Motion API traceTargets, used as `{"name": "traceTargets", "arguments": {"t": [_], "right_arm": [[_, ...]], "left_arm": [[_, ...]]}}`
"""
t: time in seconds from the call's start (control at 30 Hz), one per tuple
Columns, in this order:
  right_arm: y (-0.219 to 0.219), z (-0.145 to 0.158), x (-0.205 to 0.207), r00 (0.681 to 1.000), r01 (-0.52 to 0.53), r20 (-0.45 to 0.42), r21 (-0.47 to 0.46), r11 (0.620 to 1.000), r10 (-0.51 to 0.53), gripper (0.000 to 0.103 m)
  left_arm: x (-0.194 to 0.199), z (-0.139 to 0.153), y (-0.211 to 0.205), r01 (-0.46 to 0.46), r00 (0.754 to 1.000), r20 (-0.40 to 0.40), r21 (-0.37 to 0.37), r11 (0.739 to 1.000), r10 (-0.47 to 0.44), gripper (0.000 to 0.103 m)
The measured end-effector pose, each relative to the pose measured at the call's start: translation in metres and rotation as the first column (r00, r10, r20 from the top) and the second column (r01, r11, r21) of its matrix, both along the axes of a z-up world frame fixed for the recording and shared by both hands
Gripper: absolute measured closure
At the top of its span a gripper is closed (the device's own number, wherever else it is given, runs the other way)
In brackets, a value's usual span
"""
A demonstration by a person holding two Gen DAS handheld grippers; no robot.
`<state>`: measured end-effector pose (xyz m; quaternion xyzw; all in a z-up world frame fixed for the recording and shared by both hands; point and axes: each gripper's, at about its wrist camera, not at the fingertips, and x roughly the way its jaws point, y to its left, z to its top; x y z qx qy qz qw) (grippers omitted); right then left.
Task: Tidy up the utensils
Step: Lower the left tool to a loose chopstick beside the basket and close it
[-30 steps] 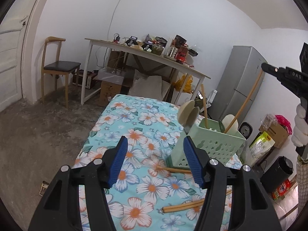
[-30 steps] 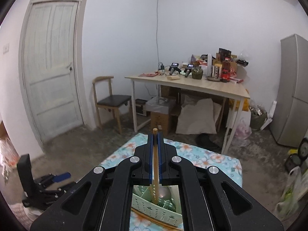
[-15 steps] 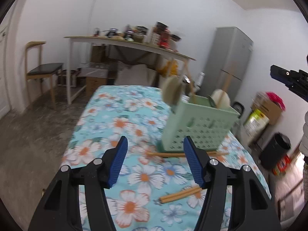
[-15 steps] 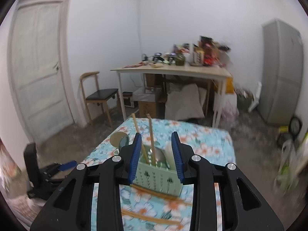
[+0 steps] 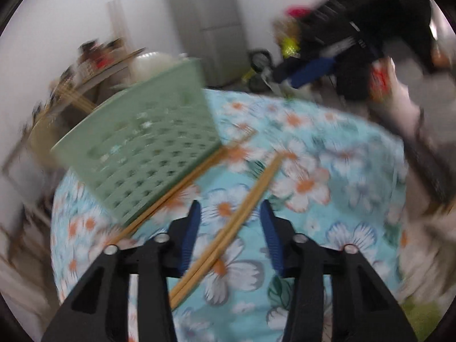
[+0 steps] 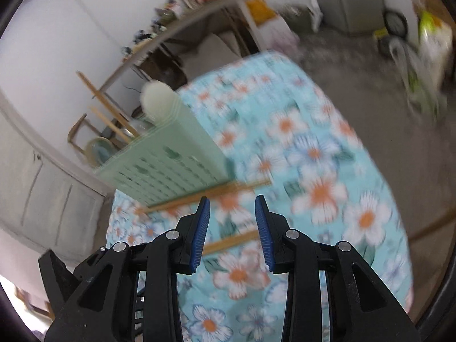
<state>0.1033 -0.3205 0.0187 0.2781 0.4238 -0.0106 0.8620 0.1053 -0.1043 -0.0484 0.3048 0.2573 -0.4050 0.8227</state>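
Both tools dropped toward the floral surface [image 5: 356,148]; left tool [image 5: 228,235], jaws closing, straddles chopstick pair [image 5: 245,199] untouched near green holder [image 5: 142,148], right tool [image 6: 230,228] half-open, empty; sticks light, stiff, slippery, so pinch mid-length.

White walls [image 6: 85,22] close the room. A grey refrigerator [image 5: 211,25] stands against the far wall, on a rough grey floor [image 6: 379,131]. A long cluttered table [image 6: 182,25] runs along the wall, with boxes and bags [image 6: 262,8] beneath it, blurred. A wooden chair [image 6: 78,131] stands near a pale panelled door [image 6: 37,188]. The desk [image 6: 327,148] wears a turquoise cloth printed with white and orange flowers.
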Motion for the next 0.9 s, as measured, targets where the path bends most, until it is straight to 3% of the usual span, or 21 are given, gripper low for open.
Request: {"name": "traceTargets", "arguments": {"t": [0.2, 0.4, 0.67, 0.9], "right_arm": [[-0.013, -0.026, -0.009, 0.999, -0.005, -0.044, 0.060, 0.998, 0.008, 0.070], [-0.019, -0.033, 0.000, 0.998, -0.042, -0.036, 0.077, 0.996, 0.045, 0.070], [-0.034, -0.041, 0.002, 0.998, -0.055, -0.029, 0.108, 0.993, 0.058, 0.070], [-0.046, -0.043, -0.004, 0.999, -0.042, -0.020, 0.158, 0.987, 0.046, 0.070]], "left_arm": [[-0.011, -0.030, -0.037, 0.048, 0.984, 0.158, 0.209, 0.977, -0.082, 0.080], [-0.008, -0.050, -0.057, 0.052, 0.976, 0.188, 0.302, 0.952, -0.113, 0.086], [-0.005, -0.051, -0.075, 0.044, 0.969, 0.215, 0.329, 0.943, -0.120, 0.092], [-0.009, -0.029, -0.060, 0.028, 0.986, 0.153, 0.260, 0.965, -0.070, 0.092]]}}
